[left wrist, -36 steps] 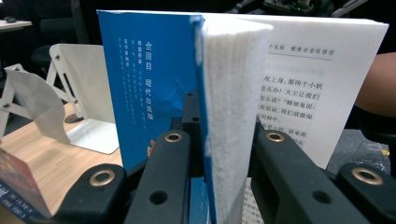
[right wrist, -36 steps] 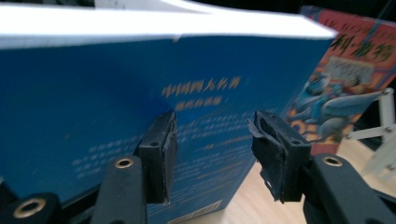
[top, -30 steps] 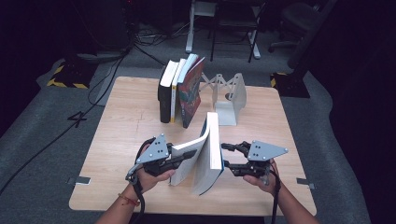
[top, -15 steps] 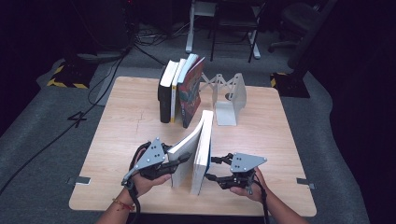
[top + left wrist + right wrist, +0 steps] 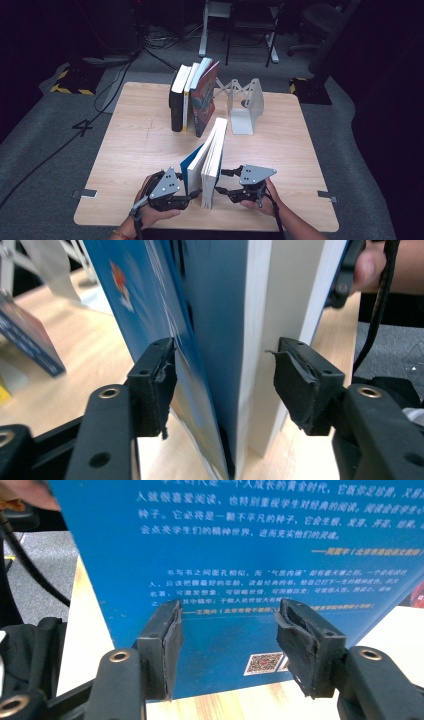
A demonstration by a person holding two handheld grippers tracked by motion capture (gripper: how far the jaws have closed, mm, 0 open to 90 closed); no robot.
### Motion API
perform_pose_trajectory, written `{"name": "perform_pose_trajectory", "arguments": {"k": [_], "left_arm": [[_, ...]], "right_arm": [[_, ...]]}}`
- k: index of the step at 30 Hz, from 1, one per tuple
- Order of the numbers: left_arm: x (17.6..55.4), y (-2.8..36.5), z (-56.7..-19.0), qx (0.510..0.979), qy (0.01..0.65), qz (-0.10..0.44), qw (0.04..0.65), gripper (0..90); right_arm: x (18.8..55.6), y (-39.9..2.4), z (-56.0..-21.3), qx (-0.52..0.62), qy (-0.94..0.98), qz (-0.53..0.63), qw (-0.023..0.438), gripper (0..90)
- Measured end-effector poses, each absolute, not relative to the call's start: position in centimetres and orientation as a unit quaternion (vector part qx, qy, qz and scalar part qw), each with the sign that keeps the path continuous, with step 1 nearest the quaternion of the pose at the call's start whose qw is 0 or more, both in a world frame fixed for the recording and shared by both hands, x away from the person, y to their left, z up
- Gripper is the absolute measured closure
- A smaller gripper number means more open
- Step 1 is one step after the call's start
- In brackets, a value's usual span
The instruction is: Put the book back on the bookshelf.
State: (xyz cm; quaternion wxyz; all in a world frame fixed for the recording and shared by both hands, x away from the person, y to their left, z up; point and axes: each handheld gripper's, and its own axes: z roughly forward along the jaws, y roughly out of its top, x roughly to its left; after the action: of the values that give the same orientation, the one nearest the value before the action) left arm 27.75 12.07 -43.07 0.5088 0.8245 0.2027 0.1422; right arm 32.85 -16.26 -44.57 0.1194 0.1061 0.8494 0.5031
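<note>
A thick book with a blue cover (image 5: 212, 150) stands on edge near the table's front, its cover and first pages splayed to the left. My left gripper (image 5: 193, 193) is at its left. In the left gripper view the jaws (image 5: 222, 375) straddle the blue cover (image 5: 150, 300) and part of the page block (image 5: 280, 290). They have just been opening, and the right pad stands off the paper. My right gripper (image 5: 221, 181) sits open at the book's right. Its jaws (image 5: 227, 630) face the blue back cover (image 5: 250, 540) with nothing between them.
A row of upright books (image 5: 192, 97) leans at the back of the wooden table (image 5: 140, 145), with a white metal bookend (image 5: 247, 105) to their right. Cables and chair legs lie on the dark floor beyond. The person's hands rest by the front edge.
The book has come down from a tilted, lifted pose and now stands on the table nearer the front edge. Both hands sank with it. The left jaws have spread apart.
</note>
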Motion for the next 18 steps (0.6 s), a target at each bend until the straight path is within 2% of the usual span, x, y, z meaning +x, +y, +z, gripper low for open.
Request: {"name": "perform_pose_trajectory", "arguments": {"k": [11,18], "left_arm": [[26.4,10.7,-44.9,0.828,0.222,0.119,0.501,29.2],[26.3,8.8,-45.7,0.813,0.254,0.137,0.505,22.8]], "right_arm": [[33.3,-15.9,-44.9,0.111,0.847,0.504,0.125,41.4],[33.3,-15.5,-45.0,0.112,0.846,0.505,0.129,40.0]]}}
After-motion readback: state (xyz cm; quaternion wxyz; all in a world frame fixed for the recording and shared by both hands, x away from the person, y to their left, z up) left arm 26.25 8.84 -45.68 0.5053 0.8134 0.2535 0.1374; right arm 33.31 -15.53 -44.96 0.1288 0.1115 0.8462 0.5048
